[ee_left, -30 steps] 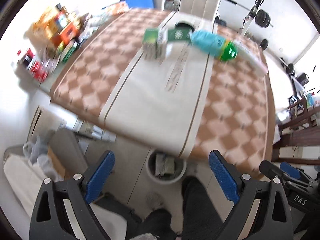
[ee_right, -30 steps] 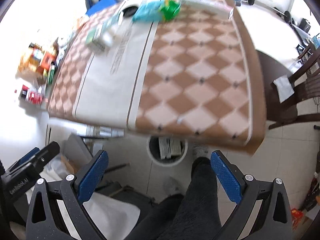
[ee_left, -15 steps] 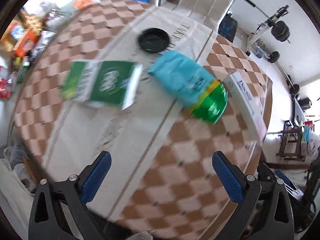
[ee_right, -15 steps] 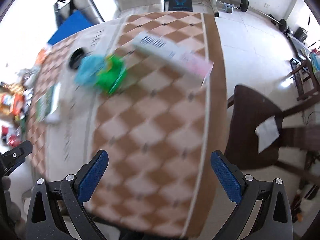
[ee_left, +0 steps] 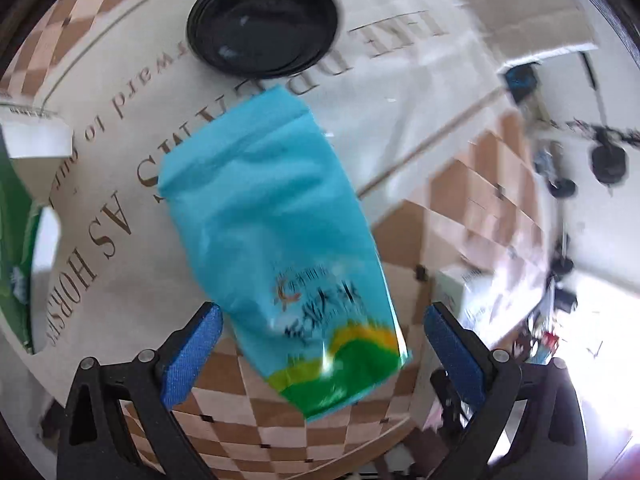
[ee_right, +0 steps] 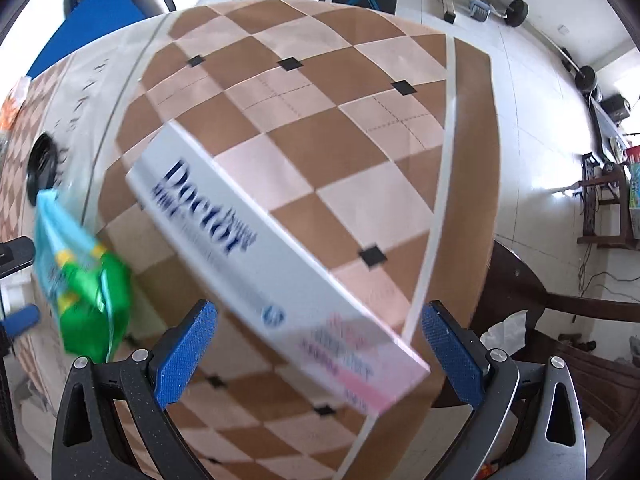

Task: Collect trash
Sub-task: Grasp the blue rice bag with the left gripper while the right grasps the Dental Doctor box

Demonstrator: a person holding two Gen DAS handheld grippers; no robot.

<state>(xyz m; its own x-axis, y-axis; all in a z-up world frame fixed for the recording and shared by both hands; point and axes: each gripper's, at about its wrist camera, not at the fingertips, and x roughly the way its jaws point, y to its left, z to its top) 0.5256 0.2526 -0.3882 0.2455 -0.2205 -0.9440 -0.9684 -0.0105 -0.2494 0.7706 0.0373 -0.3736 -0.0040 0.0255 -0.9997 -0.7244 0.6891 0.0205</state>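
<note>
A blue and green snack bag (ee_left: 276, 248) lies on the checkered tablecloth (ee_left: 460, 216). My left gripper (ee_left: 320, 344) hovers over the bag's green lower end, jaws wide open and clear of it. A long white box with blue lettering (ee_right: 260, 256) lies slantwise near the table's right edge. My right gripper (ee_right: 318, 344) stands open above the box's pink end, pads apart from it. The same bag (ee_right: 80, 280) shows at the left of the right wrist view.
A black round lid (ee_left: 262, 20) lies beyond the bag on the cream runner. A green and white carton (ee_left: 16, 220) lies at the left. A dark wooden chair (ee_right: 532, 304) stands off the table's right edge. Barbell weights (ee_right: 516, 12) lie on the floor behind.
Both grippers swung up from the floor bin to over the table and came down closer. The left now frames the bag, the right the white box. Both stayed open.
</note>
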